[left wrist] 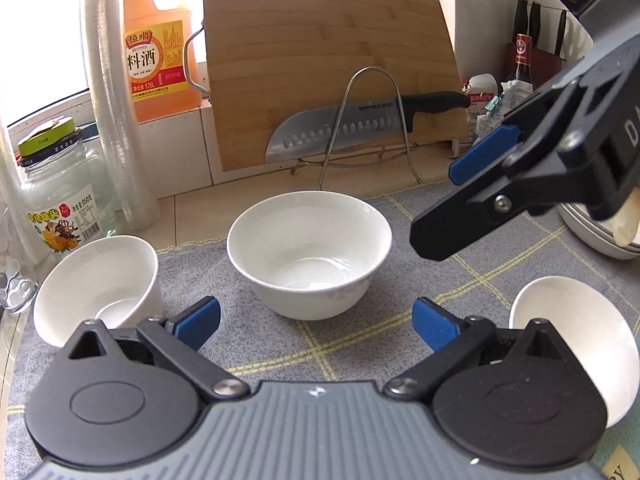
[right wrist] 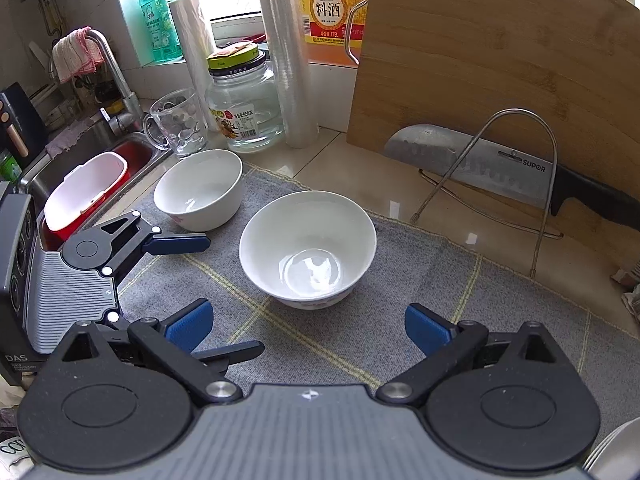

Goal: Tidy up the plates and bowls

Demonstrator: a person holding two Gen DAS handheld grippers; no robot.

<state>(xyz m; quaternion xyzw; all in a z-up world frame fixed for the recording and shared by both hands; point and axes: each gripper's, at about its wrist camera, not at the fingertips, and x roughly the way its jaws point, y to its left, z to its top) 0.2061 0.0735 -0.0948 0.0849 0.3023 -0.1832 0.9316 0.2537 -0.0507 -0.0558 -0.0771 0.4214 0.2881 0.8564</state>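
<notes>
Three white bowls stand on a grey checked cloth point(left wrist: 360, 344). The middle bowl point(left wrist: 308, 256) point(right wrist: 308, 248) is upright and empty. My left gripper point(left wrist: 316, 322) point(right wrist: 232, 294) is open just short of it, with nothing between its blue pads. A second bowl point(left wrist: 96, 284) point(right wrist: 200, 188) sits to the left, and a third bowl point(left wrist: 572, 340) lies at the right behind my left gripper's right finger. My right gripper point(right wrist: 310, 326) point(left wrist: 448, 204) is open too, hovering in front of and above the middle bowl. A stack of plates point(left wrist: 592, 236) point(right wrist: 616, 452) shows at the right edge.
A bamboo cutting board point(left wrist: 320, 60) leans on the back wall with a large knife point(left wrist: 340, 124) on a wire rack point(right wrist: 512, 168). A glass jar point(right wrist: 244, 112), a glass mug point(right wrist: 176, 124), a cooking-wine jug point(left wrist: 160, 56) and a plastic roll point(left wrist: 112, 100) stand at the back left. The sink point(right wrist: 80, 168) holds a red tub.
</notes>
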